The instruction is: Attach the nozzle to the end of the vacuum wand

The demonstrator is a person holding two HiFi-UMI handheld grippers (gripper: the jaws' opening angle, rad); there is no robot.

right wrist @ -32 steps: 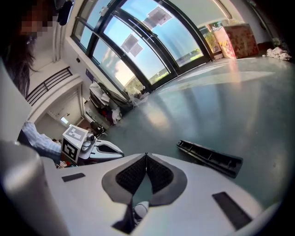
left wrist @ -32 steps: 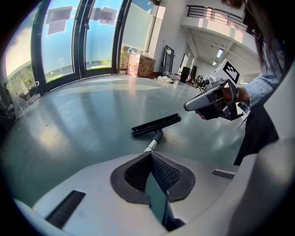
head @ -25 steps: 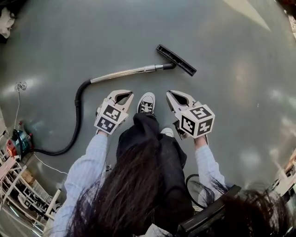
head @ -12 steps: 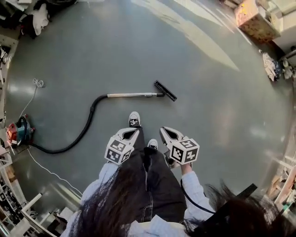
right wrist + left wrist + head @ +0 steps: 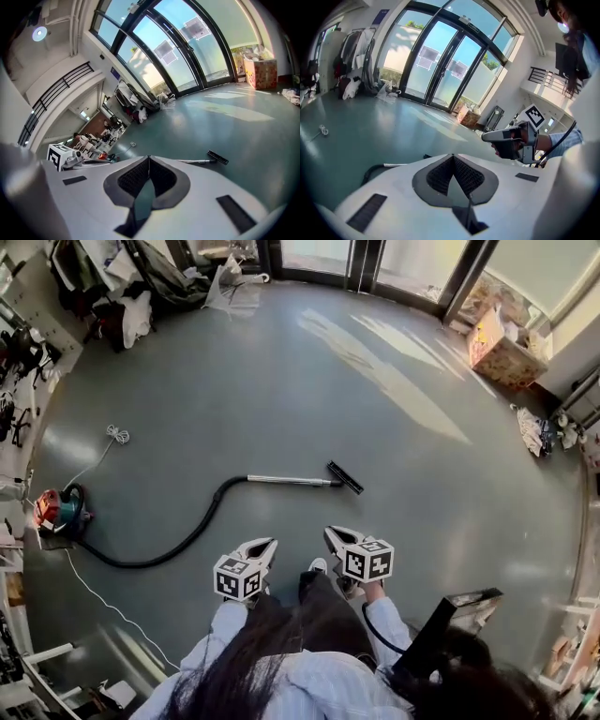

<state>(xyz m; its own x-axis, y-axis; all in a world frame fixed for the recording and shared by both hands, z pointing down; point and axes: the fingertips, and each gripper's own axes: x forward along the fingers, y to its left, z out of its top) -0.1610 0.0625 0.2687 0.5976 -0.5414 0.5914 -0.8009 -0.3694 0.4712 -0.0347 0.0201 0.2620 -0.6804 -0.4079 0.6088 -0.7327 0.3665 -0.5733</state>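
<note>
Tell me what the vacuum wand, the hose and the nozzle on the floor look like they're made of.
Wand: likely metal, a bright silvery straight tube with a slight shine.
Hose: probably flexible plastic or rubber, dull black, lying in a loose curve.
Nozzle: seemingly hard black plastic, flat and straight-edged, though it is too small here to be sure.

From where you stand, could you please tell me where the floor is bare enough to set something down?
The widest bare floor lies beyond the nozzle and wand, up to the glass doors. Right of the nozzle is free too, until the cardboard box. The left side is crowded: vacuum, hose, cord and piled bags.
</note>
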